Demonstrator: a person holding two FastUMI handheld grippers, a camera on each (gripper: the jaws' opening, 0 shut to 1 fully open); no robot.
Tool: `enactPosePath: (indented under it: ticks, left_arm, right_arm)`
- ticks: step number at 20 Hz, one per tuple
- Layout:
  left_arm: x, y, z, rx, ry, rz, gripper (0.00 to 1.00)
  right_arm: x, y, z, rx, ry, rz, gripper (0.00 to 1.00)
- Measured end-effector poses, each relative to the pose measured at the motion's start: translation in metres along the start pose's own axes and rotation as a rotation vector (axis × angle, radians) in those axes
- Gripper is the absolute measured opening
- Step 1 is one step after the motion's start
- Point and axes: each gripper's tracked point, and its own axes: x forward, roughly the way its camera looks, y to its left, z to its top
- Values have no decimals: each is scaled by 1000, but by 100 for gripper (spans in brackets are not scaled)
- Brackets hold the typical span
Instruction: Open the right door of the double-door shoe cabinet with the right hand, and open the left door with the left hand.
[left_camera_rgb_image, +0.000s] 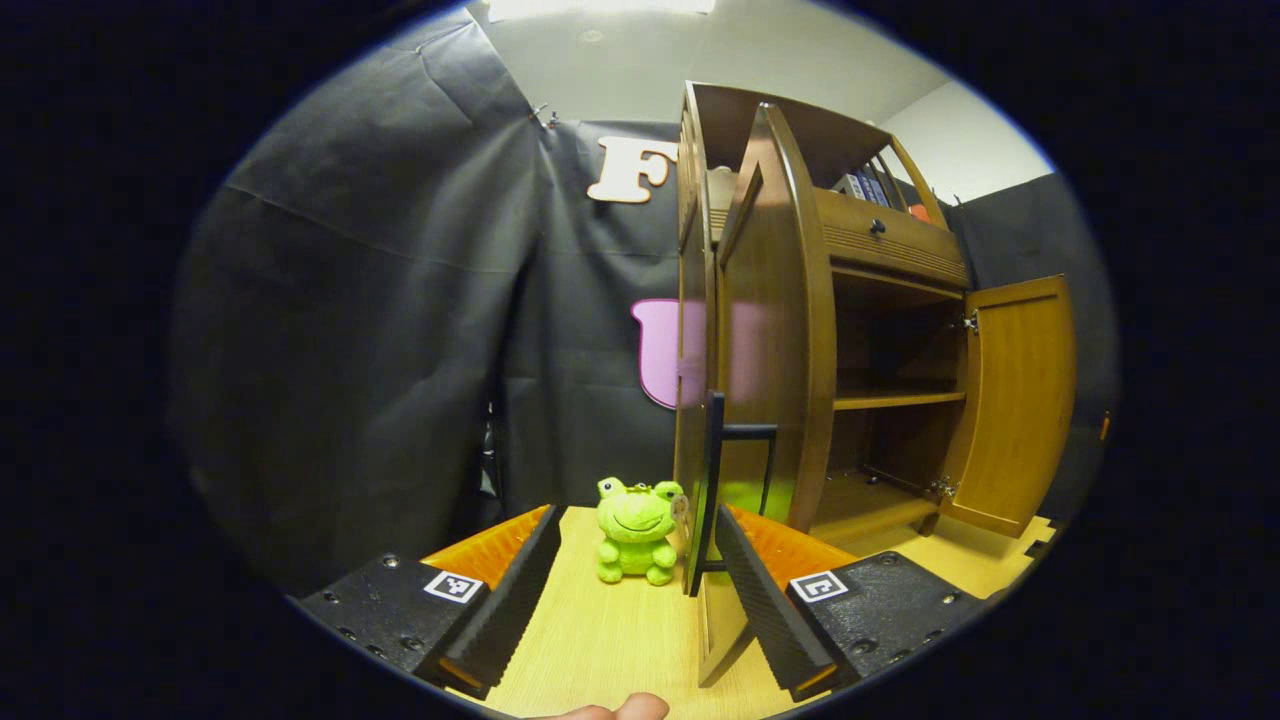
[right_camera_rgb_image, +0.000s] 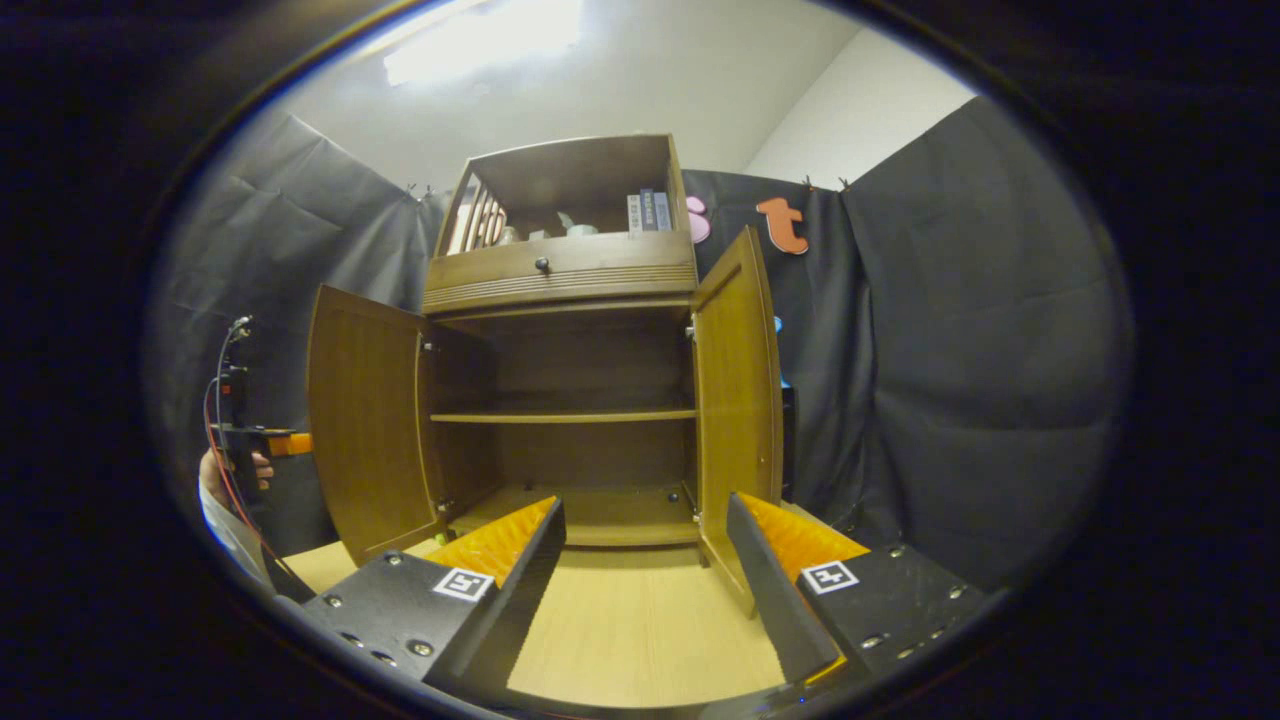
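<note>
The wooden shoe cabinet stands on a light wooden floor with both doors swung open. In the right gripper view the left door and right door flank bare shelves. My right gripper is open a short way in front of the cabinet, its right finger close to the right door's lower corner. In the left gripper view the left door stands edge-on, and its black handle sits just inside the right finger. My left gripper is open and not pressing on the door. The right door hangs open farther off.
A green frog plush sits on the floor beside the left door, ahead of my left gripper. A drawer with a knob and an upper shelf with books top the cabinet. A hand holds the left gripper at the far left.
</note>
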Motion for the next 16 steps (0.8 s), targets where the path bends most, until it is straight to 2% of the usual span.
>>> enactPosePath:
  ticks: [1, 2, 3, 5, 6, 11, 12, 13, 14, 16]
  left_arm:
    - [-4, 0, 1, -9, 4, 10, 92]
    - [-9, 0, 2, -15, 7, 18, 96]
    - [-13, -1, 3, -19, 11, 30, 92]
    - [-24, 0, 4, -24, 10, 64, 92]
    - [-28, -3, 8, -26, 4, 67, 96]
    - [-42, -24, 21, -21, -15, 61, 92]
    - [-44, -32, 26, -23, -23, 60, 92]
    - [-47, -39, 29, -22, -27, 51, 96]
    - [-48, -47, 32, -15, -37, 42, 92]
    - [-49, -60, 38, 6, -49, 38, 92]
  right_arm:
    - [1, 1, 1, 0, 1, 2, 96]
    - [0, 1, 0, -1, -1, 7, 96]
    - [-1, -1, 1, -6, -1, 8, 96]
    - [0, -3, 4, -13, -8, 2, 96]
    - [2, -3, 5, -15, -10, 1, 96]
    - [17, 3, 20, -19, -28, 4, 96]
    - [20, 3, 21, -18, -29, 7, 92]
    - [23, 4, 25, -13, -33, 10, 96]
    - [24, 5, 29, -5, -41, 12, 96]
    - [27, 11, 39, 4, -57, 29, 96]
